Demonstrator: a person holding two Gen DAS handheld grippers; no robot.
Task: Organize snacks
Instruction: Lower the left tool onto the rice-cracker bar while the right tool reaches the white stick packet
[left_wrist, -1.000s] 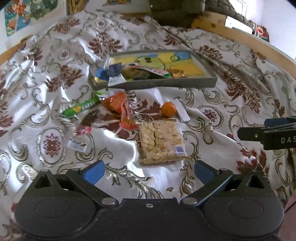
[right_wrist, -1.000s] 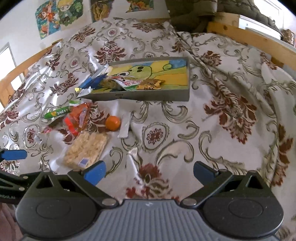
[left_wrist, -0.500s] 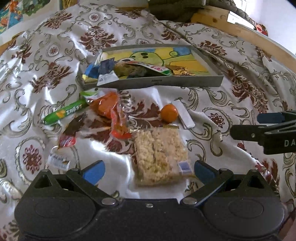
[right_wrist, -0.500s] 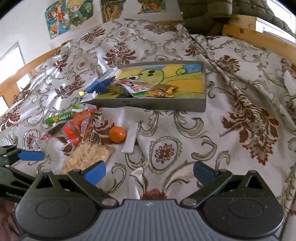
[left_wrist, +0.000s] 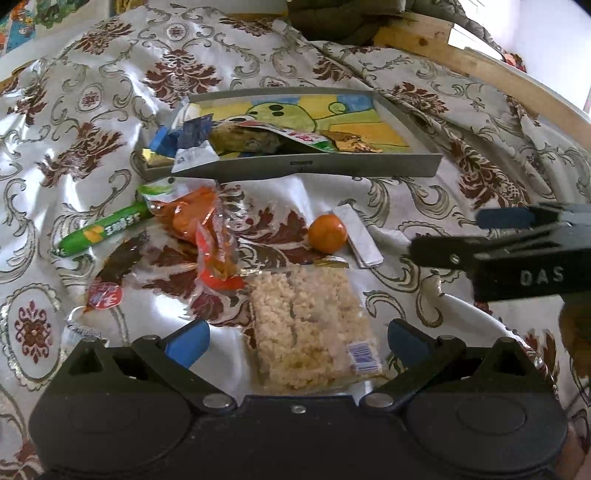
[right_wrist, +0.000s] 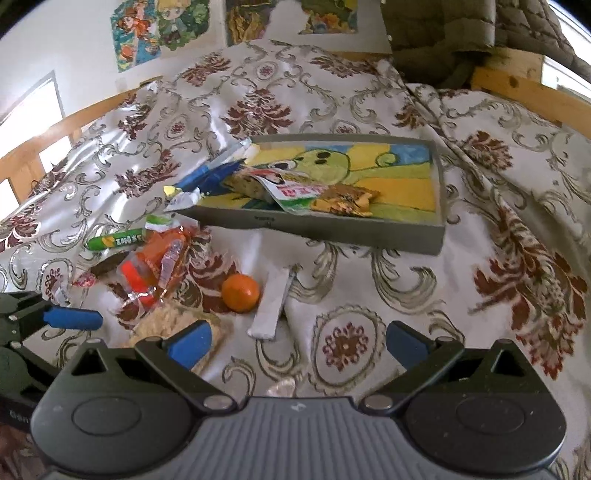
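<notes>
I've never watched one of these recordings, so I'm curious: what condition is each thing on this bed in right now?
left gripper: open, empty, straddling the rice cake pack
right gripper: open, empty
rice cake pack: sealed, flat on the bedspread
tray: open-topped, partly filled with wrappers
orange: whole, outside the tray
green stick snack: wrapped, outside the tray
silver sachet: flat, beside the orange
</notes>
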